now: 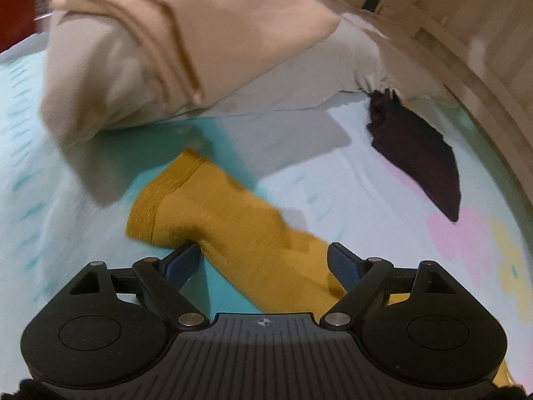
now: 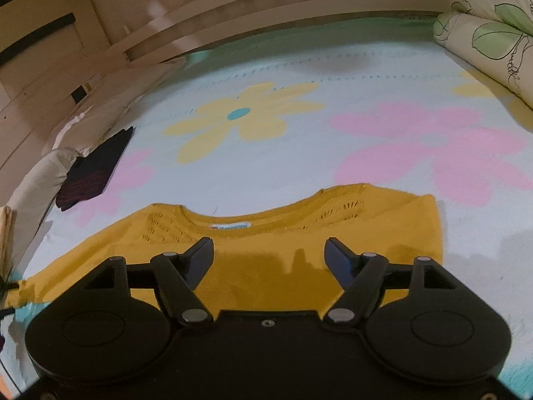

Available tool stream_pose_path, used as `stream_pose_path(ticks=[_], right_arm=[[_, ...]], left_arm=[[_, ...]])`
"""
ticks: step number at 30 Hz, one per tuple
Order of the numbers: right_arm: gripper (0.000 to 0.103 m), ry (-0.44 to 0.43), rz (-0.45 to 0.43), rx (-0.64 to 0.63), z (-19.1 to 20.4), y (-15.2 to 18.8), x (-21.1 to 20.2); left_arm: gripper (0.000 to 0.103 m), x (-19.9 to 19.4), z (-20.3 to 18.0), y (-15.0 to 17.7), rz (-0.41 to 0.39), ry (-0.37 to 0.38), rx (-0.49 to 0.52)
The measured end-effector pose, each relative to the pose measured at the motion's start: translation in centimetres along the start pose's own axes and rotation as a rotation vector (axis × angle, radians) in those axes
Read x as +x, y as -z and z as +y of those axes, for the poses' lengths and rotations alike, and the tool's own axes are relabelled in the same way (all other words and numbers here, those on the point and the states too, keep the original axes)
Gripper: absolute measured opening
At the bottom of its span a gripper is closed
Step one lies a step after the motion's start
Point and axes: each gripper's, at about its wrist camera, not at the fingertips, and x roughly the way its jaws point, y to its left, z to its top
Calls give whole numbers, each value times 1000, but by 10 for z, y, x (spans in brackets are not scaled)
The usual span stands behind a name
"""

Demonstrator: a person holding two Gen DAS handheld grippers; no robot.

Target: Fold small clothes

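A mustard-yellow knit sweater (image 2: 299, 233) lies flat on the flowered bed sheet (image 2: 299, 153), neckline and label facing away from me. My right gripper (image 2: 269, 250) hovers over the sweater's body just below the collar, jaws open, nothing pinched between them. In the left wrist view one sleeve (image 1: 216, 213) of the sweater stretches out across the sheet, cuff pointing up-left. My left gripper (image 1: 263, 256) straddles that sleeve near its lower part, jaws wide open; the pads stand apart from the cloth.
A beige pillow (image 1: 166, 50) lies just beyond the sleeve cuff. A dark folded garment (image 1: 419, 153) (image 2: 96, 170) rests on the sheet near the wooden bed frame (image 2: 233, 16). A leaf-print duvet (image 2: 493, 26) is bunched at the far right.
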Motion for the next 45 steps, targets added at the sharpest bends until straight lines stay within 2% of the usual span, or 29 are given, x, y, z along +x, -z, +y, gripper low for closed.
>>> stream_pose_path(ticks=[1,2,4,7,10,13,16,19,23,27,31,34,36,38,39,41,43,45], right_arm=[[76,0,3,-2,0,0,0],[76,1,6,-3,1,1,0],[76,5,9,3,0,2,0],[76,0,12,29,-5,4,-2],[76,1,12,48,-12,5,-5],[76,11,11,65,-22,4,-8],[76,21,6,92,-34,4,-12],[76,30,-3,115,-44,3,-16],[76,37,-18,140,-56,1,-23],[76,40,-27,172,-67,0,-28],[76,40,-33,202,-78,1,-32],[76,44,-35,214,-85,2,-35],[76,46,-34,224,-88,2,-36],[76,44,-33,227,-89,2,-37],[76,40,-32,227,-89,2,-36],[76,30,-33,224,-88,1,-36],[76,18,-33,214,-83,-1,-34],[76,-1,-33,204,-75,-3,-31]], left_arm=[[78,2,-2,-3,-4,-5,7],[50,1,-4,-4,-16,-18,14],[9,4,-8,-7,-19,-68,30],[7,-5,-16,-9,-66,-37,34],[6,-27,-41,-14,-133,-5,52],[6,-58,-84,-12,-216,60,147],[6,-85,-135,3,-273,140,258],[7,-107,-190,30,-295,243,365],[7,-117,-260,84,-264,364,500],[7,-114,-314,147,-208,436,629],[7,-107,-348,210,-155,485,786],[9,-101,-363,248,-88,541,874],[18,-98,-367,262,-6,594,903],[38,-96,-371,268,52,657,926],[41,-99,-370,270,55,686,939],[56,-109,-365,268,33,715,961],[63,-112,-357,254,6,721,944],[63,-112,-345,239,-6,690,908]])
